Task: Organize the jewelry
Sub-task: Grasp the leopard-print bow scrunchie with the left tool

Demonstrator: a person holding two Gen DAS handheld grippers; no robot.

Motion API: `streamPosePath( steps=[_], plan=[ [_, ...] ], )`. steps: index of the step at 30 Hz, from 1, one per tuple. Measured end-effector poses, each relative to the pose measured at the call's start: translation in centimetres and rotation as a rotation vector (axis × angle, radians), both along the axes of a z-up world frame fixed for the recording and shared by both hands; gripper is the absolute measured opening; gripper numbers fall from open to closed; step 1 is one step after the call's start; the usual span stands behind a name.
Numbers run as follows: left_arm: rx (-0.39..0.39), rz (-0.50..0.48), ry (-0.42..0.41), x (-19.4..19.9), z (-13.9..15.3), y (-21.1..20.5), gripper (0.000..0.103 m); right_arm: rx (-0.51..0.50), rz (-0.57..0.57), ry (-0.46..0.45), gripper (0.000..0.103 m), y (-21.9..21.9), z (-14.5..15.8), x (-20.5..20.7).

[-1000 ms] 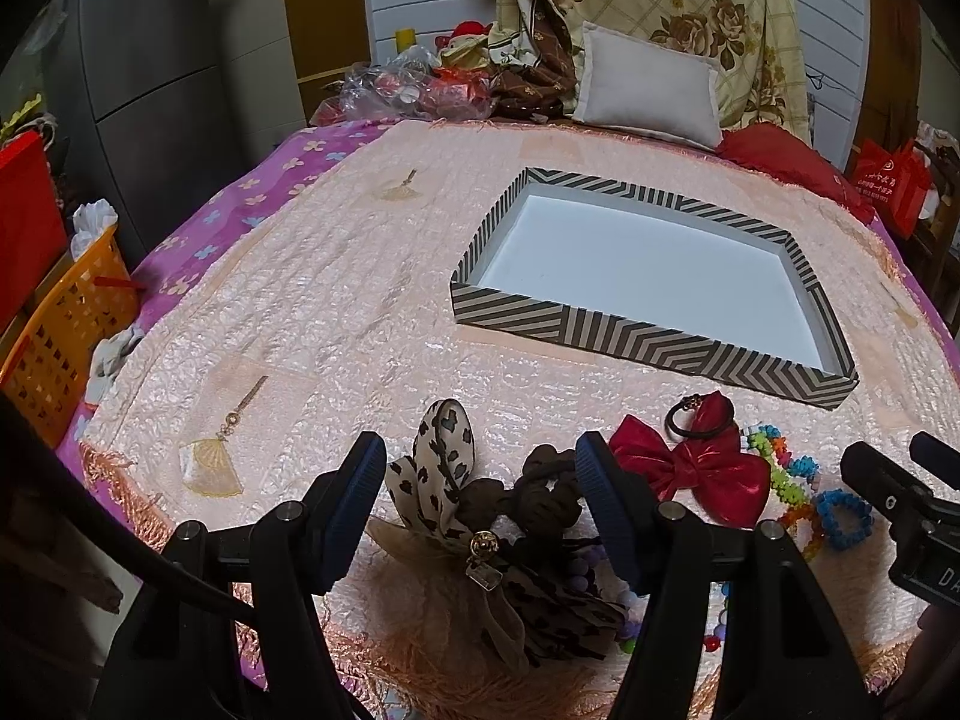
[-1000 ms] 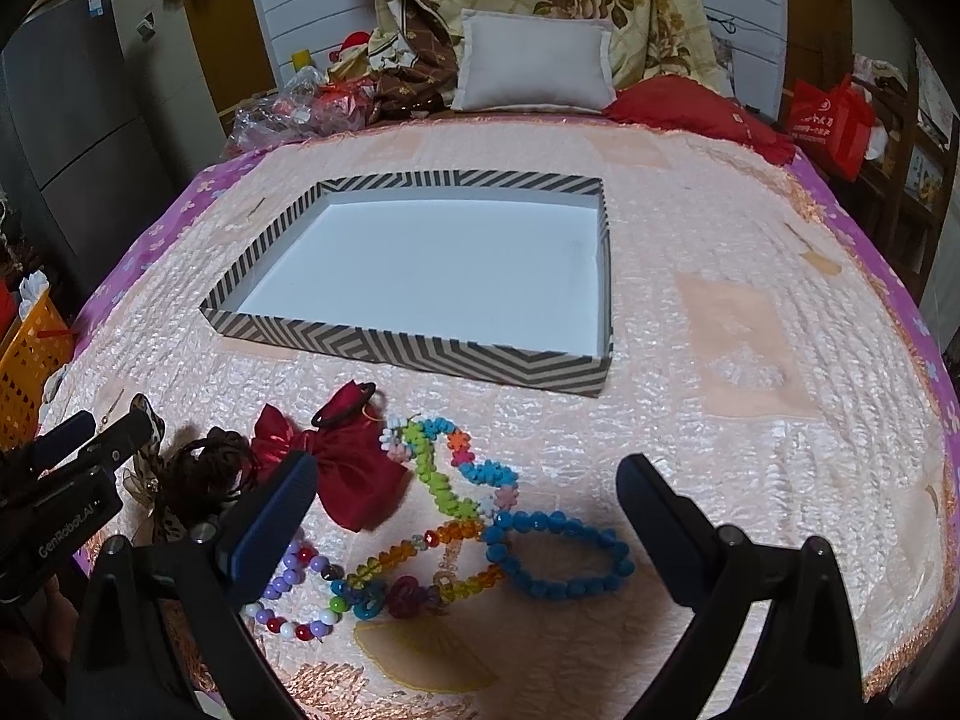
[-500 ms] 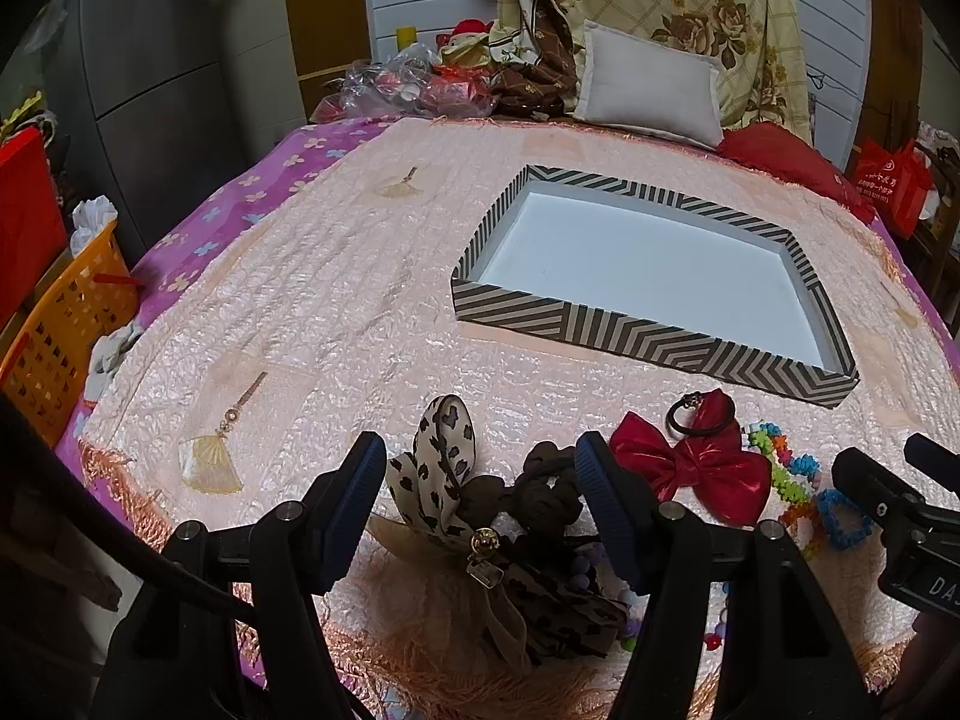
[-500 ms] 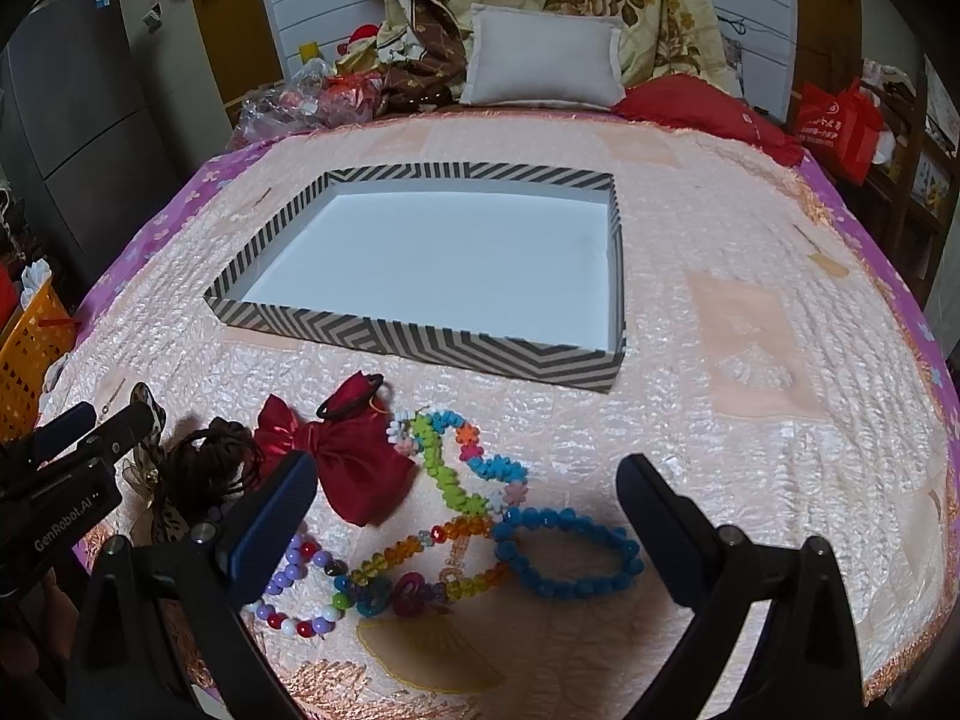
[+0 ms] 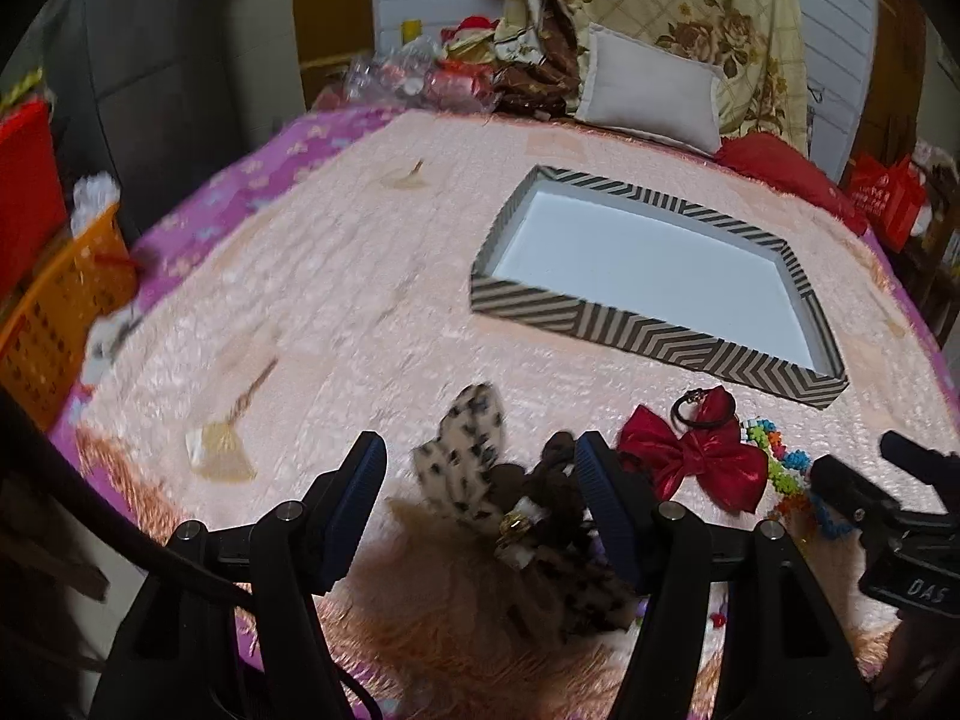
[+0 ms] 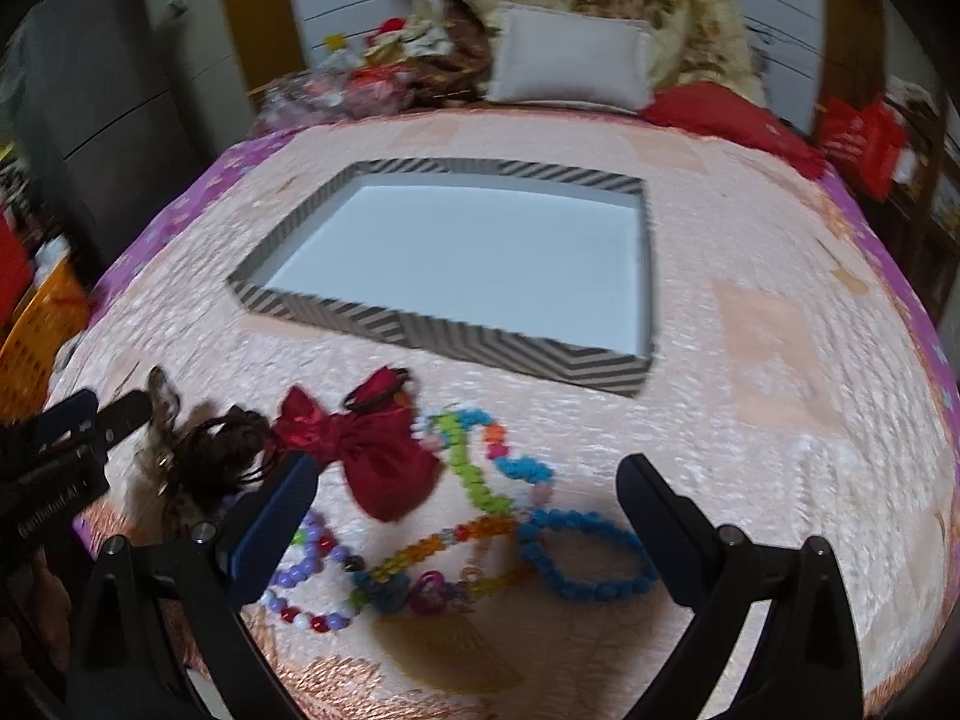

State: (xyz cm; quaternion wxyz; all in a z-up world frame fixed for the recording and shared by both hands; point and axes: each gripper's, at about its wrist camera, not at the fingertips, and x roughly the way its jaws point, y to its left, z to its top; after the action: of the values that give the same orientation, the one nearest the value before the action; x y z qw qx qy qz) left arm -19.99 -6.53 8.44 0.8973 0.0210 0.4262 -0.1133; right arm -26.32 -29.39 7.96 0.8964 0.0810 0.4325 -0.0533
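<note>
Pink quilted bedding (image 6: 780, 420) is spread under a shallow zigzag-striped cardboard tray (image 6: 480, 342), whose long axis runs across the bed. Nearer the grippers, a red satin bow (image 6: 372, 450), a blue bead bracelet (image 6: 588, 558) and a multicoloured bead string (image 6: 474, 474) are laid out. The left gripper (image 5: 480, 480) is held open over a leopard-print hair bow (image 5: 468, 456); the right gripper (image 6: 468, 498) is spread wide above the beads.
</note>
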Motion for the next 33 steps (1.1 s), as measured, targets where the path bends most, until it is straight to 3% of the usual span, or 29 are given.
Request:
streamPosePath(
  steps=[3, 5, 12, 16, 21, 24, 33],
  plan=[
    [-0.097, 0.001, 0.111, 0.6, -0.7, 2.5, 0.052, -0.003, 0.073, 0.005, 0.099, 1.2, -0.3, 0.3],
    [-0.157, 0.023, 0.176, 1.0, -1.4, 4.2, 0.051, 0.009, 0.097, 0.014, 0.091, 1.7, -0.6, 0.4],
    [-0.309, 0.015, 0.24, 1.0, -2.1, 5.0, 0.052, 0.062, 0.12, 0.03, 0.086, 1.7, -1.0, 0.5],
    [-0.256, 0.001, 0.283, 1.2, -3.5, 3.1, 0.051, 0.094, 0.149, 0.019, 0.082, 1.9, -0.9, 0.4],
    [-0.277, 0.026, 0.329, 2.1, -5.3, 2.7, 0.022, 0.093, 0.17, 0.023, 0.078, 2.4, -1.2, 0.5],
    [-0.281, 0.026, 0.311, 2.5, -5.6, 2.7, 0.001, 0.112, 0.199, 0.023, 0.068, 2.9, -1.3, 0.6],
    [-0.287, 0.026, 0.224, 2.8, -3.0, 5.1, 0.0, 0.109, 0.364, 0.025, 0.03, 6.7, -2.1, 2.3]
  ],
)
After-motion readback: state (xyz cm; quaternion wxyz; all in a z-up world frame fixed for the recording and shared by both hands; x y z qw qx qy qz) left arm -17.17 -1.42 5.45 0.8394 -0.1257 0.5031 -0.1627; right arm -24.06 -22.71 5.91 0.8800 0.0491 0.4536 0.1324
